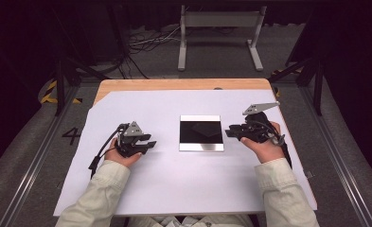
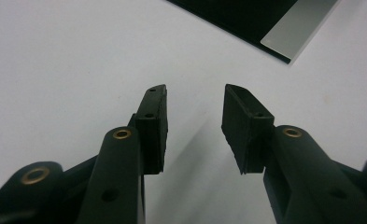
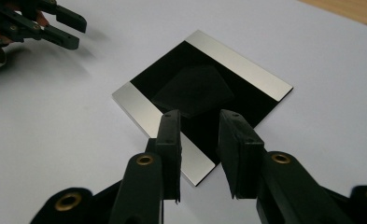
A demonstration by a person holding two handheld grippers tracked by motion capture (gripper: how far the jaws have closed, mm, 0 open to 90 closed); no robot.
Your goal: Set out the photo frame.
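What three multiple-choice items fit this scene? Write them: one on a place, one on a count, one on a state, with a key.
1. Where does the black square plate lie?
A. between the two grippers
B. on the floor
C. off the white sheet

2. How many silver strips edge the plate?
A. none
B. two
C. five

3. How do the right gripper jaws stand?
A. clamped on the plate
B. apart, holding nothing
C. shut tight

Key: A, it sits midway on the white sheet; B, one strip on each of two opposite edges; B, a bare gap shows between the pads.
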